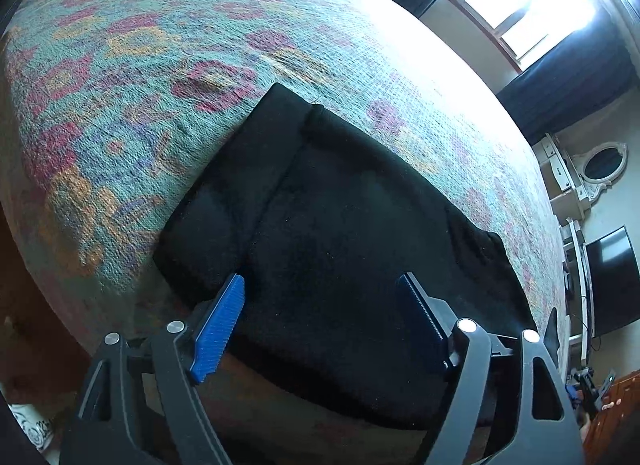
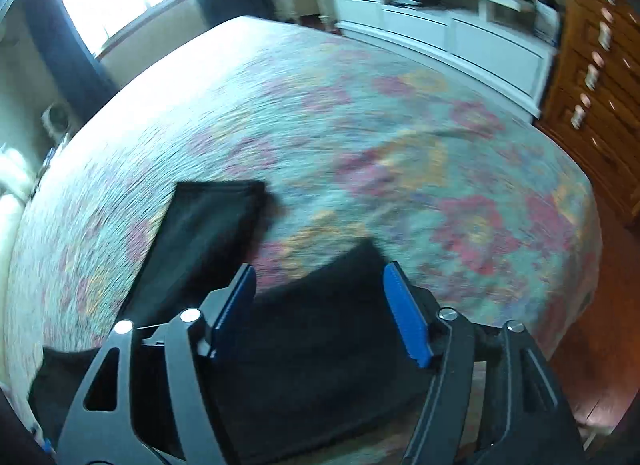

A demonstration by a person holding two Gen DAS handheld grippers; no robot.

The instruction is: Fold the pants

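Open left tool (image 1: 322, 305) above black pants (image 1: 340, 205)

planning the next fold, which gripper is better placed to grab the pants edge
Left, probably. The left gripper hangs open right over the near edge of the black pants in a sharp view; the right gripper, also open, gives a motion-blurred view.

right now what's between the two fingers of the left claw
In the left wrist view, only the black pants show between the open left claw's fingers; the pads press nothing.
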